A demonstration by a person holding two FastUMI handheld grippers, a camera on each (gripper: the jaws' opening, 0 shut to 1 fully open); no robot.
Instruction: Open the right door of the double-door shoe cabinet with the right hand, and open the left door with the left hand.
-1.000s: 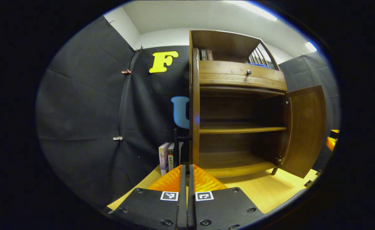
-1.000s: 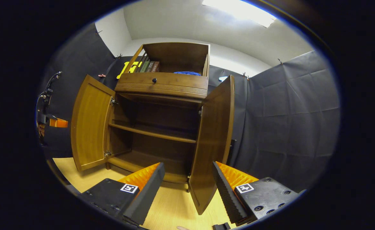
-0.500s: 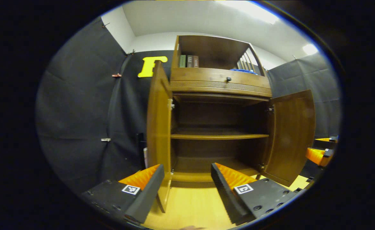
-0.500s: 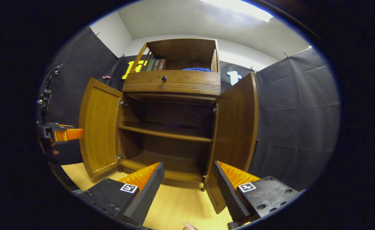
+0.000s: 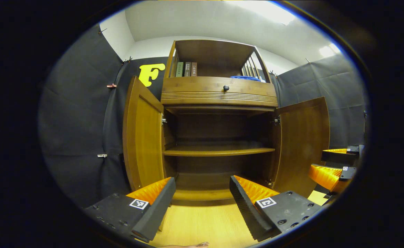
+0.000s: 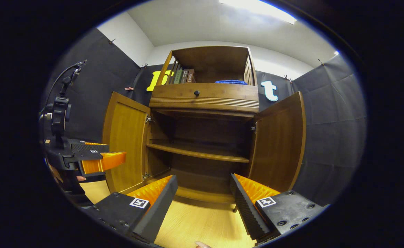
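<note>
The shoe cabinet point(image 5: 219, 96) stood on the pale wooden surface point(image 5: 205, 224) against the black cloth wall, straight ahead of both cameras. Its left door point(image 5: 143, 137) and right door point(image 5: 303, 141) were both swung wide open, baring a single inner shelf point(image 5: 219, 151) with nothing on it. Above the doors sat a drawer with a dark knob point(image 5: 226, 88), and higher up an open top shelf held a few books point(image 5: 186, 69) and a folded blue cloth point(image 5: 245, 78).

The left gripper point(image 5: 202, 193) was released, its jaws spread wide and holding nothing, short of the cabinet and apart from either door. The right gripper point(image 6: 203, 193) was likewise spread and empty (it also showed at the right edge of the left gripper view, beside the right door). In the right gripper view the left gripper appeared near the left door, not touching it.
</note>
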